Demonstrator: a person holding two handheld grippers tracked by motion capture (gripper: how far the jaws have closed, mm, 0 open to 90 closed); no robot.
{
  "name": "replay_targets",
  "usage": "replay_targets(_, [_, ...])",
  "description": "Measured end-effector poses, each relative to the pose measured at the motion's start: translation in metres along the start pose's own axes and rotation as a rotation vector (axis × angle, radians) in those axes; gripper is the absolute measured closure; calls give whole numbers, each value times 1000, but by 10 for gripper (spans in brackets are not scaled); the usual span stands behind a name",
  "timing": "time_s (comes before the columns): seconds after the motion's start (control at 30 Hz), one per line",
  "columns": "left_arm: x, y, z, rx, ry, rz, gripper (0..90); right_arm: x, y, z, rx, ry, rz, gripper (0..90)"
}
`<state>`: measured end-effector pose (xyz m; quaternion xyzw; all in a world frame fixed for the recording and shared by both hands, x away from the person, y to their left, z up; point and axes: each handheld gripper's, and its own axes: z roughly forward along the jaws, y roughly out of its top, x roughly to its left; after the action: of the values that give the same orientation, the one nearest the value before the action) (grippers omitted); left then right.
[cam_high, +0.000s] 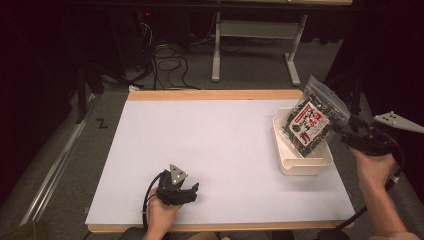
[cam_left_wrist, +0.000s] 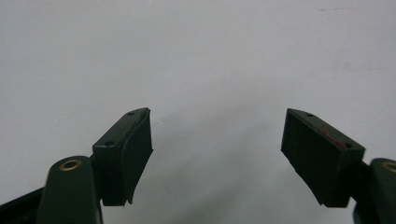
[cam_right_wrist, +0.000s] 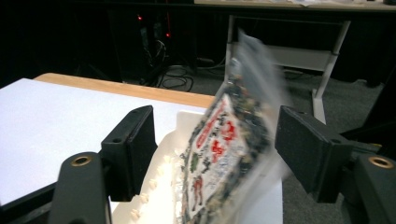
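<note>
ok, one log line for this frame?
left gripper: open, low over table | right gripper: open around snack bag | bag: upright in white bin

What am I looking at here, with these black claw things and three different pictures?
A person sits at a table covered in white, holding a hand tool with a two-jaw claw in each hand. The high view looks down from above. The other two come from small cameras riding on each tool, looking along its jaws. The left claw is open over bare table, near the front edge. The right claw is at the table's right side, its jaws standing open on either side of a snack bag with a red and white label. The bag stands tilted in a white tub. It looks blurred, so I cannot tell whether anything grips it.
</note>
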<state>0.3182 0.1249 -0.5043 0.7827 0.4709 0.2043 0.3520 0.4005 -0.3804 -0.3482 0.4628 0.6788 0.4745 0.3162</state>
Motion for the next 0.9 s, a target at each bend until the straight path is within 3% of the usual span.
replay_targets(0.17, [2, -1, -1, -5, 0, -15, 251, 7, -5, -1, 4, 11, -18, 305])
replay_targets(0.27, [2, 0, -1, -5, 0, -9, 250, 12, -7, -1, 10, 32, -26, 362])
replay_targets(0.7, [1, 0, -3, -12, -4, -8, 251, 42, -14, 1, 14, 112, -58, 344])
replay_targets(0.9, [3, 0, -2, -7, -5, -12, 251, 46, -20, 1, 62, 139, -63, 317])
